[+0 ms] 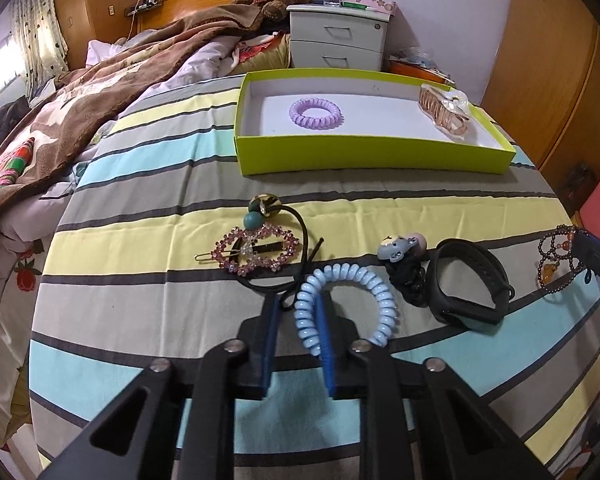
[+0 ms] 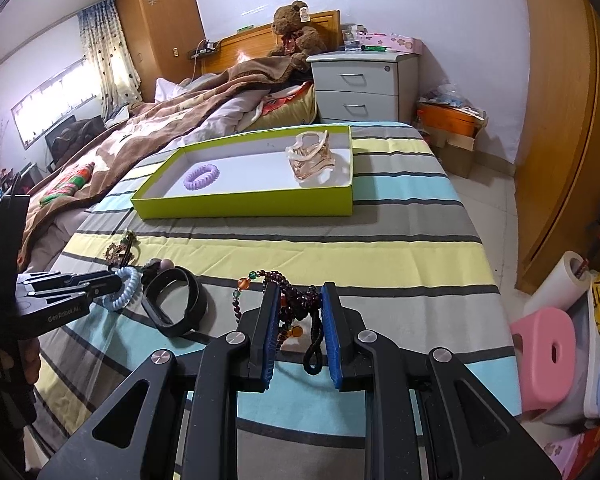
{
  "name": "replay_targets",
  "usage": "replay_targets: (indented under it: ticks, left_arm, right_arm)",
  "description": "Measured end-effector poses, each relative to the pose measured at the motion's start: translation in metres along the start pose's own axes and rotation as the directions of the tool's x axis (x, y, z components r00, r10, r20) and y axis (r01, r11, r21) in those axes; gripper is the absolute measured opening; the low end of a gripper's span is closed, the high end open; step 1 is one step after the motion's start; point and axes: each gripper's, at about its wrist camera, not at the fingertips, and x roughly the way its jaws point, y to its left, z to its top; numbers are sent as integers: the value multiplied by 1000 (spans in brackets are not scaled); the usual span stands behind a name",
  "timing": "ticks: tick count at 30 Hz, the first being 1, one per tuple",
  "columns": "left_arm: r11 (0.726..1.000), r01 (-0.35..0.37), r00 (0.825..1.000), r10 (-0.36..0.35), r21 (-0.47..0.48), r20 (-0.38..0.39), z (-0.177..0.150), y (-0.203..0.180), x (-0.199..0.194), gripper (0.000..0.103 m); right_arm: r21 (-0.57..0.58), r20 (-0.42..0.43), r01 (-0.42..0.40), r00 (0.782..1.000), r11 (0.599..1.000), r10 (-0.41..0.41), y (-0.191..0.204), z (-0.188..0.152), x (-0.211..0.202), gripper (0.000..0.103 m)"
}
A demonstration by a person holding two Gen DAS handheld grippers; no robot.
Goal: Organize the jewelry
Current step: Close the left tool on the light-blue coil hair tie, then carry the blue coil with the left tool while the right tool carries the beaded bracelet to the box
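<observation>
The left gripper [image 1: 298, 308] has its jaws parted around one side of a pale blue coil hair tie [image 1: 346, 304]; the coil passes between the pads, though whether they press it I cannot tell. The right gripper [image 2: 300, 312] stands likewise spread around a dark bead bracelet [image 2: 296, 300], with gaps at both pads. Both lie on the striped bedspread [image 2: 400, 248] near its front edge. Between them sits a black wristband [image 1: 470, 280], beside a cartoon hair clip [image 1: 404, 246]; left of the coil lies a pink flower clip [image 1: 258, 254]. Farther back, the green box [image 1: 372, 156] holds a purple coil tie [image 1: 315, 114] and an amber claw clip [image 1: 444, 110].
</observation>
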Motion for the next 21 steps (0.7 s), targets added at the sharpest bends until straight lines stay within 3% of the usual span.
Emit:
replay_targets:
  ticks: [3,21]
  left_arm:
    - [1000,9,1000,-9,-12,2,-1,2,-1,11]
    - [999,35,998,-34,-30,46,-6,8,-26,10]
  right_arm:
    - [3,3,3,1000,1000,-3,0,-1,-1,21]
    - [0,25,7,1000,1000,-7,7,2,-8,21]
